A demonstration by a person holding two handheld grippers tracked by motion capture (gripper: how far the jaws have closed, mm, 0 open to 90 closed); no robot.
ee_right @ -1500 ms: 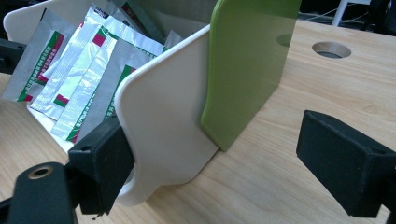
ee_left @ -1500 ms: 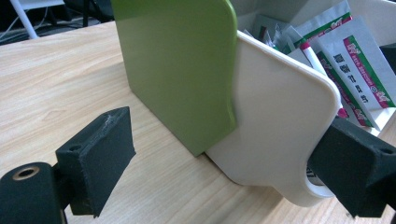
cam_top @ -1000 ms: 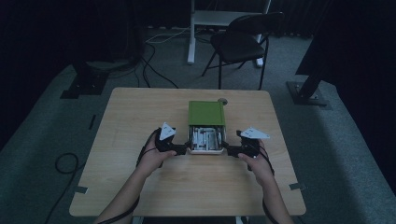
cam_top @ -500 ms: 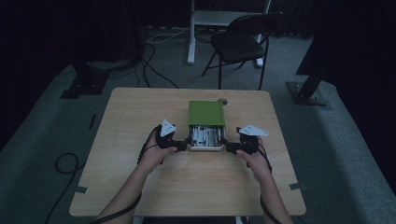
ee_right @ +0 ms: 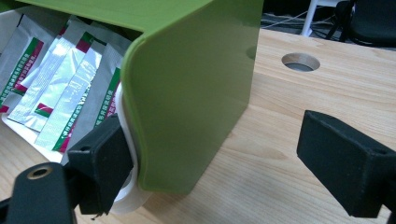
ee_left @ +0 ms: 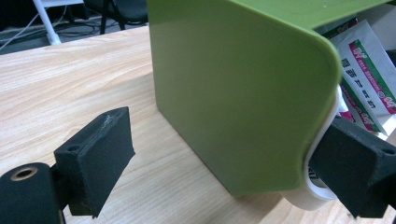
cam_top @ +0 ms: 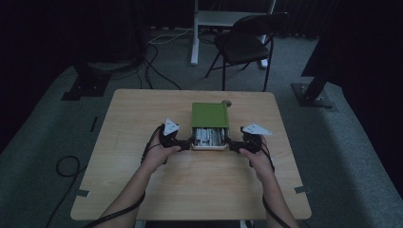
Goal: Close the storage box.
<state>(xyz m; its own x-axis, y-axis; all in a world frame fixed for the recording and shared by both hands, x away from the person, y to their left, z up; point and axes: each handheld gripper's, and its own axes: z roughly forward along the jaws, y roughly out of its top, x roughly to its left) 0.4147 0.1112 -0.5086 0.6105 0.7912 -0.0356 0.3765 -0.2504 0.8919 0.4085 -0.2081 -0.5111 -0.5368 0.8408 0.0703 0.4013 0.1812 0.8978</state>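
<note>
Dim room, pale wooden desk (cam_top: 142, 190). Green box (cam_top: 209, 115) sits at the desk's centre, toward the far edge, its white drawer (cam_top: 207, 146) slid out toward me with foil sachets (cam_top: 208, 137) exposed. Compared with a second ago, both hands sit slightly closer in against the drawer's front corners. My left gripper (ee_left: 224, 163) and right gripper (ee_right: 219, 158) each stand open, one pad touching the drawer rim, the other clear beside the green wall. I judge the drawer is ready to be pushed or pulled.

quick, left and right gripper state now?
left gripper: open, jaws straddling the green box corner, one pad at the white drawer.
right gripper: open, same on its side.
</note>
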